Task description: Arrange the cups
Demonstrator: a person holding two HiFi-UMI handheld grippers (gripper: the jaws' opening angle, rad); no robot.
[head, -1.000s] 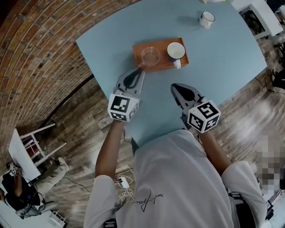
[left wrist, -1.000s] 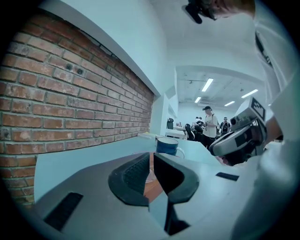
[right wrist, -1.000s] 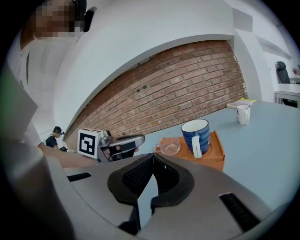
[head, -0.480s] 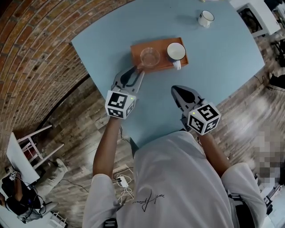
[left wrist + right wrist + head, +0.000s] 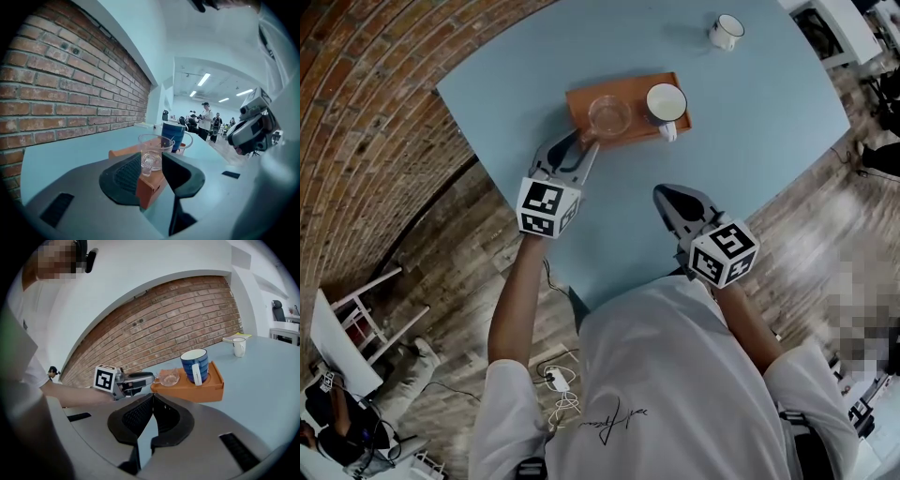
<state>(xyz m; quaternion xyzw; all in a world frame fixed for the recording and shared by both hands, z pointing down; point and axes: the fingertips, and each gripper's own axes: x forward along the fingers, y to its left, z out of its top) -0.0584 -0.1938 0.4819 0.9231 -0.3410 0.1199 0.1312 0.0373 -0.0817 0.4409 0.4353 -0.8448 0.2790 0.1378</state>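
Observation:
An orange tray [image 5: 628,128] on the blue table holds a clear glass cup [image 5: 607,114] on its left and a blue mug [image 5: 666,101] with a white handle on its right. My left gripper [image 5: 577,150] is at the tray's near left corner. Its jaws have just been opening and now stand open. In the left gripper view the glass cup [image 5: 152,149] has its handle and the tray's corner [image 5: 149,186] between the jaws, with the pads off both. My right gripper [image 5: 662,193] hovers shut and empty over the table, short of the tray [image 5: 206,390].
A small white mug [image 5: 727,30] stands alone at the far side of the table [image 5: 759,122]. A brick wall [image 5: 70,93] runs along the left. The table's edge lies close behind both hands. People stand far off in the room.
My left gripper's jaws have opened off the glass cup's handle, leaving the cup standing on the tray. The hand has sunk slightly. The right gripper has stayed put.

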